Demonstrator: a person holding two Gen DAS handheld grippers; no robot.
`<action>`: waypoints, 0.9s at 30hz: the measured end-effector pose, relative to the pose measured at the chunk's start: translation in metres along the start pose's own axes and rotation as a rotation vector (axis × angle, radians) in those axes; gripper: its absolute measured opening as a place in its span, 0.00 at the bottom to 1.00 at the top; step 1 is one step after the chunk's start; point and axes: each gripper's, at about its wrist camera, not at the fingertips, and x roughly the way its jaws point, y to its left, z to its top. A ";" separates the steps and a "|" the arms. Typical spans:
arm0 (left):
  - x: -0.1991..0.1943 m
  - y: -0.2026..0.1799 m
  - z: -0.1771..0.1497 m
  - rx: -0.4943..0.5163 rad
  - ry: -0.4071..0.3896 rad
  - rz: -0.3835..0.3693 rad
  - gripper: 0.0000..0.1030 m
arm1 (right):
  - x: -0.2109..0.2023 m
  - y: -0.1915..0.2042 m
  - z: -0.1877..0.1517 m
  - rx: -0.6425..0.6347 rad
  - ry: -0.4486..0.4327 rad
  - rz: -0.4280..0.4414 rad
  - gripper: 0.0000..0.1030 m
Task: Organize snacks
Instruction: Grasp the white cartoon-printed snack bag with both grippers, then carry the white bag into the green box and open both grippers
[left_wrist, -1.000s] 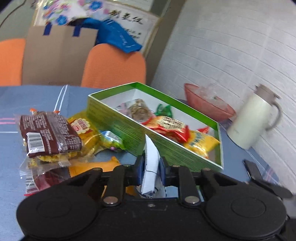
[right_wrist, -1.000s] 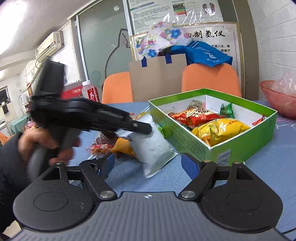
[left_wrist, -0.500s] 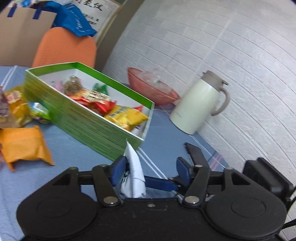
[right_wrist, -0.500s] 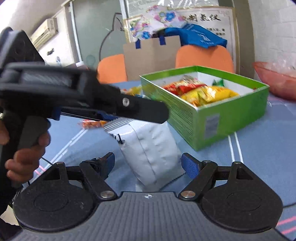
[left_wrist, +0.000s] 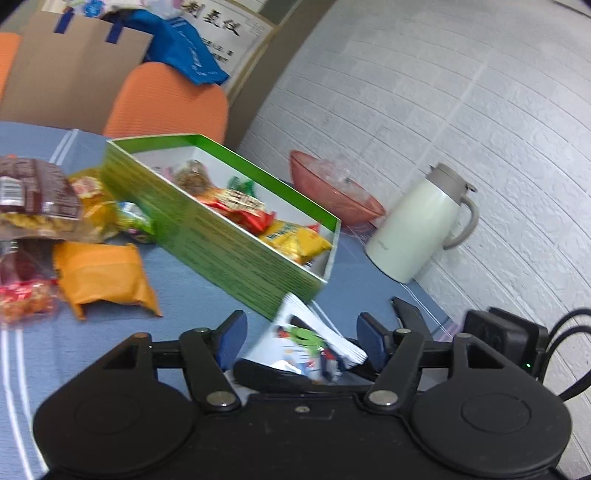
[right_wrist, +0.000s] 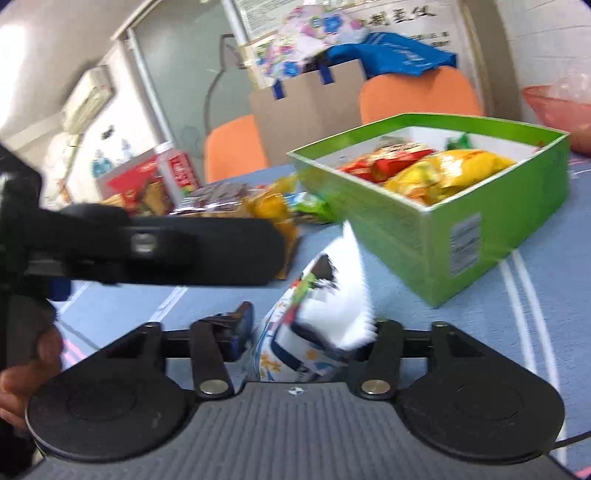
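Observation:
A white snack packet (right_wrist: 325, 325) stands between my right gripper's (right_wrist: 310, 332) jaws, which are closed in around it. The same packet (left_wrist: 306, 339) shows in the left wrist view between my left gripper's (left_wrist: 301, 338) wide-open jaws, untouched by them. The right gripper's fingers (left_wrist: 406, 314) reach in from the right there. A green box (left_wrist: 229, 251) holding several snack packets stands just beyond; it also shows in the right wrist view (right_wrist: 461, 229). Loose snacks, an orange packet (left_wrist: 99, 277) among them, lie left of the box.
A cream thermos jug (left_wrist: 417, 229) and a pink bowl (left_wrist: 332, 195) stand by the white wall, right of the box. Orange chairs (left_wrist: 166, 99) and a cardboard sheet (left_wrist: 70, 70) are behind the blue table (left_wrist: 184, 295). Red cartons (right_wrist: 155, 177) stand far left.
My left gripper has opened and let go of the white packet. My right gripper has closed in on the packet and now holds it near the box's front corner.

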 end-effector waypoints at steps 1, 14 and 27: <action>-0.001 0.006 0.001 -0.016 -0.005 0.011 1.00 | -0.002 0.000 -0.001 -0.011 0.005 -0.031 1.00; 0.050 0.023 -0.002 -0.061 0.163 -0.057 0.97 | -0.030 -0.006 -0.012 -0.038 0.012 -0.161 1.00; 0.046 0.026 -0.015 -0.069 0.177 -0.017 0.62 | -0.015 0.001 -0.012 -0.068 0.022 -0.090 0.88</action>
